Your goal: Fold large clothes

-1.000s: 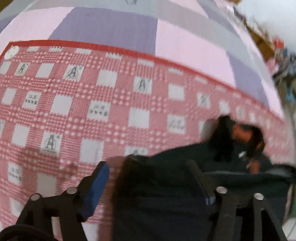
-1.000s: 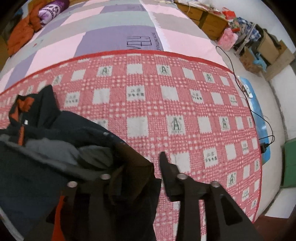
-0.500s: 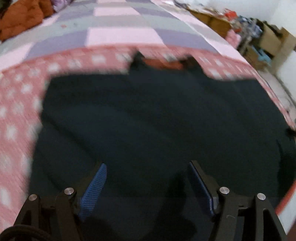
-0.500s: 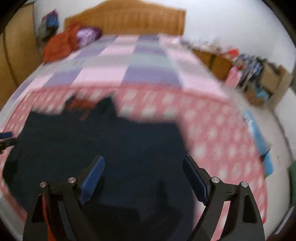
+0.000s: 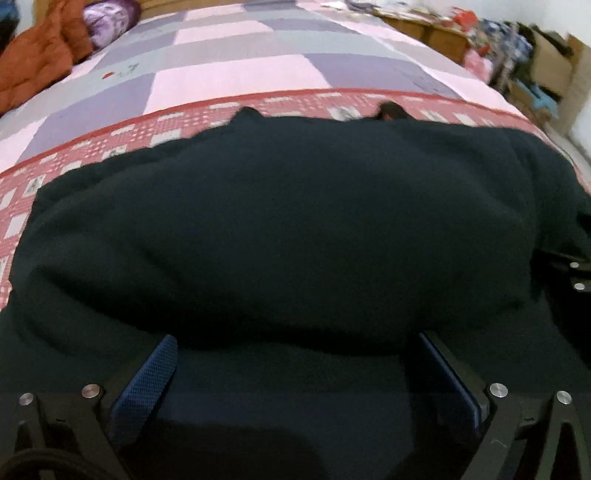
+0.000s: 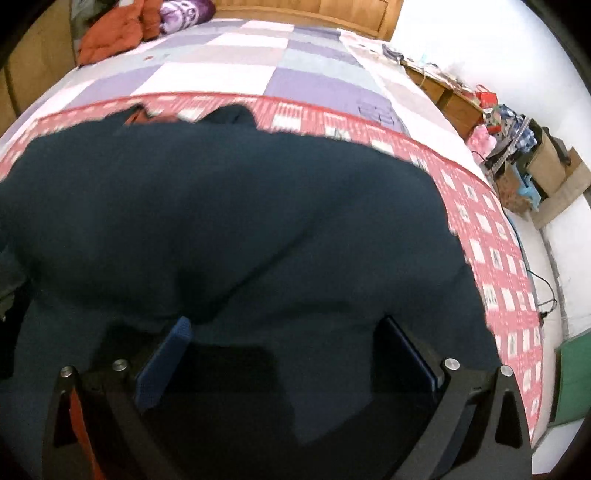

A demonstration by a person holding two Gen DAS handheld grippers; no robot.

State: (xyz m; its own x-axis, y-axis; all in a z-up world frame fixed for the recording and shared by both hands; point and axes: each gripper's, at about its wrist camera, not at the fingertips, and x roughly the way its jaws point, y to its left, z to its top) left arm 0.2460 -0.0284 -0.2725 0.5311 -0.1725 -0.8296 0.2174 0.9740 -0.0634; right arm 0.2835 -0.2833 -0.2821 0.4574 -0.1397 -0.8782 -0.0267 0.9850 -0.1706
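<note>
A large dark navy garment (image 5: 288,221) lies spread and slightly puffed across the red checked blanket (image 5: 74,147) on the bed. Its collar end with orange lining (image 6: 137,115) points toward the headboard. My left gripper (image 5: 295,343) hangs over the near hem. Its jaws are opening wide, with cloth under the gap and the blue pads (image 5: 147,380) pressing on nothing. My right gripper (image 6: 284,332) stands the same way over the garment's (image 6: 240,206) near right part, jaws opening, its pads (image 6: 166,358) clear of the cloth. Part of the right gripper (image 5: 574,275) shows at the left wrist view's right edge.
Beyond the blanket (image 6: 491,258) lies a pink, purple and grey patchwork cover (image 5: 229,70). An orange jacket (image 6: 110,29) and a purple pillow (image 6: 186,11) sit near the wooden headboard (image 6: 332,9). Boxes and clutter (image 6: 524,158) line the floor on the right, beside a cable (image 6: 546,295).
A second ago both grippers held the bunched garment. Since then it was swung out and laid flat over the blanket, and both grippers' jaws have spread wide and let go.
</note>
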